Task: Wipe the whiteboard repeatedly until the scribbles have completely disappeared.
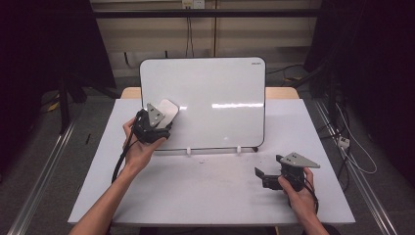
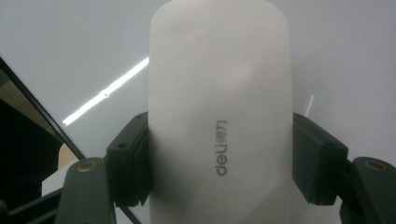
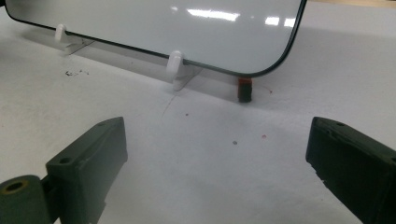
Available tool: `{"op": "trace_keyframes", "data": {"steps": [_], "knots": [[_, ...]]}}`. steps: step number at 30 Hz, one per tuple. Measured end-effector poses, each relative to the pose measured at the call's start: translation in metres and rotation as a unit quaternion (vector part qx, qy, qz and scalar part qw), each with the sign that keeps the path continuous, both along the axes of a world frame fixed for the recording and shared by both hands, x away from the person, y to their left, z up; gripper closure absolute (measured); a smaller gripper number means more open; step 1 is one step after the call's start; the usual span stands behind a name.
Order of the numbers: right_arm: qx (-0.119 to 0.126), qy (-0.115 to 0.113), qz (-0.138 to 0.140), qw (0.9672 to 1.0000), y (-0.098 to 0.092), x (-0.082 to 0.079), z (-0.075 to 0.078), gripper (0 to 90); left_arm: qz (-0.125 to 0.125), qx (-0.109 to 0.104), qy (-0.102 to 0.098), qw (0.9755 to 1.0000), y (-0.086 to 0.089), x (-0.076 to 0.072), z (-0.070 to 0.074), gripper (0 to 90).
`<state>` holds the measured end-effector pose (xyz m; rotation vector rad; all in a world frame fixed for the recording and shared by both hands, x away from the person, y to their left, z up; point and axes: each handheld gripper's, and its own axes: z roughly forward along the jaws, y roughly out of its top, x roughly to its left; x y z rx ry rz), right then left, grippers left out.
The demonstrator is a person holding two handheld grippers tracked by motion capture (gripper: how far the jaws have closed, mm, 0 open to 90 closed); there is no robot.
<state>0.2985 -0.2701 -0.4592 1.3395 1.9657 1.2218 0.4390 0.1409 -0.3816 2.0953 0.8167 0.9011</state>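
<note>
the left claw (image 1: pixel 164 117) grips a white eraser (image 1: pixel 166 111) by its sides and holds it flat against the whiteboard (image 1: pixel 220 93), near the board's left edge, about halfway up. the whiteboard stands upright on white feet (image 3: pixel 175 65) near the desk's (image 1: pixel 195 191) far edge. the right claw (image 1: pixel 262 176) sits wide open and empty near the desk's front right corner.

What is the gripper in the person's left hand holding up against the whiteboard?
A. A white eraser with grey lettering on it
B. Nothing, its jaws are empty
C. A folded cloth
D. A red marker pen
A: in the left gripper view the left gripper's two black jaws press on both sides of a white eraser printed with grey lettering, and the high view shows it held at the whiteboard.
</note>
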Motion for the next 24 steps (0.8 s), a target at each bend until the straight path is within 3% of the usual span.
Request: {"op": "trace_keyframes", "data": {"steps": [6,7,10,16,24], "knots": [[-0.001,0.001,0.002,1.0,0.0,-0.001,0.0,5.3,-0.003,-0.022,-0.014,0.9997,0.004,-0.009,0.016,31.2],[-0.002,0.0,0.003,1.0,0.0,-0.001,0.0,5.3,0.0,-0.029,-0.017,0.9994,0.004,-0.01,0.016,31.2],[-0.001,-0.002,0.003,1.0,0.0,-0.001,0.0,5.3,0.002,-0.026,-0.017,0.9995,0.006,-0.012,0.018,31.2],[0.0,-0.001,0.002,1.0,0.0,-0.002,0.0,5.3,0.021,-0.051,-0.011,0.9984,0.016,-0.015,0.023,31.1],[0.002,-0.002,0.001,1.0,-0.002,-0.004,0.0,5.3,0.038,-0.059,-0.016,0.9974,0.031,-0.023,0.023,31.2]]}}
